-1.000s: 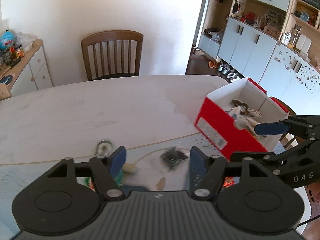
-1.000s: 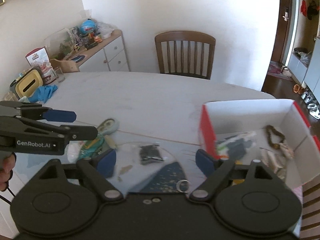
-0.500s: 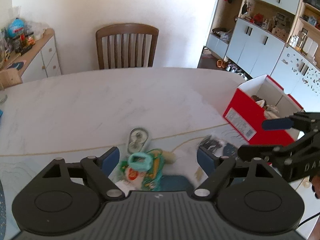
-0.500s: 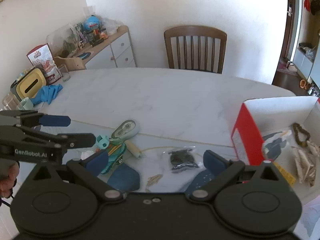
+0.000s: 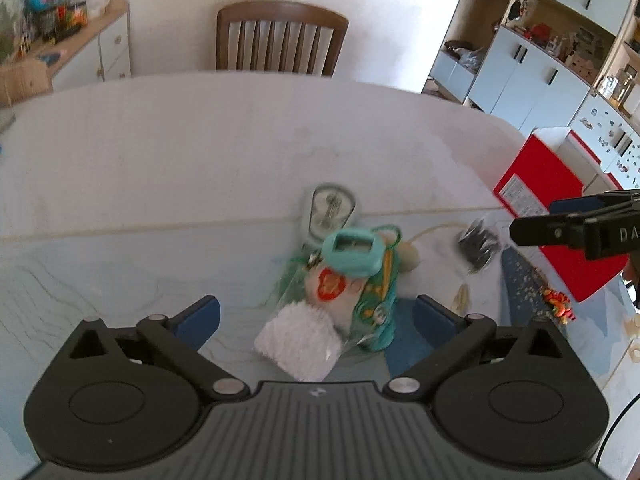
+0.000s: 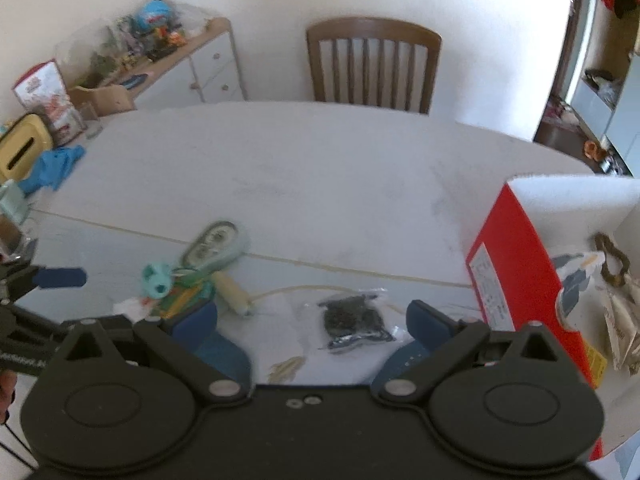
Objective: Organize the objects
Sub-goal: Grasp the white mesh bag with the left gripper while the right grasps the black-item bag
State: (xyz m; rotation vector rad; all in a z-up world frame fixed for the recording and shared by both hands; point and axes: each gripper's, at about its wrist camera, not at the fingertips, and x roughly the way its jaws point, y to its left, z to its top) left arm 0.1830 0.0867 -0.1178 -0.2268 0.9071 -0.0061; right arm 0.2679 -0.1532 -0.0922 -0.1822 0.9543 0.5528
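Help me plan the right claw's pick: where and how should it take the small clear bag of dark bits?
Grip the bag of dark bits across its bulging dark middle, coming straight down from above. It lies flat on the table, so only the raised lump gives the pads purchase. The right claw is open and empty.

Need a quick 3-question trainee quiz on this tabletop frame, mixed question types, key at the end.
1. True or false: the red box stands empty.
2. Multiple choice: what lies between the right gripper fingers in its own view? A) a clear bag of dark bits B) a mug C) a spoon
3. Fill in: in the left wrist view, a teal ___-shaped piece sits on top of the pile of packets ahead of the left gripper.

Key: 1 false, several items lie inside. 2 A; the bag lies on the table, ungripped. 3 ring.
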